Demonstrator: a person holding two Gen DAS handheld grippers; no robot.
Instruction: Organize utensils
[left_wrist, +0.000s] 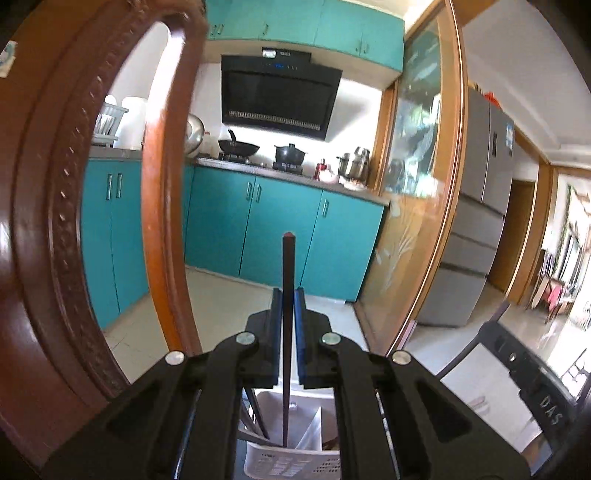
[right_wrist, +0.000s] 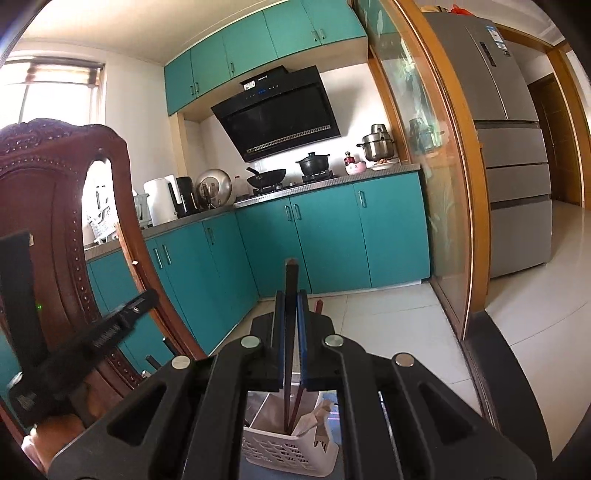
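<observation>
My left gripper (left_wrist: 288, 295) is shut on a dark brown chopstick (left_wrist: 288, 266) that stands upright between its blue pads. Its lower end reaches down into a white perforated utensil basket (left_wrist: 284, 463) just below the jaws. My right gripper (right_wrist: 291, 297) is shut on a second dark chopstick (right_wrist: 291, 280), also upright, whose lower end dips into the same white basket (right_wrist: 280, 452). A reddish chopstick (right_wrist: 317, 307) leans in that basket behind the right pads, and more dark sticks (left_wrist: 258, 413) lean in it on the left. The left gripper's black body (right_wrist: 92, 343) shows at the left of the right wrist view.
A carved dark wooden chair back (left_wrist: 55, 221) rises close on the left, also seen as the chair back (right_wrist: 48, 206). Teal kitchen cabinets (left_wrist: 280, 229), a stove with pots (left_wrist: 288, 153) and a wood-framed glass sliding door (left_wrist: 417, 184) lie ahead; a grey fridge (right_wrist: 513, 177) stands at the right.
</observation>
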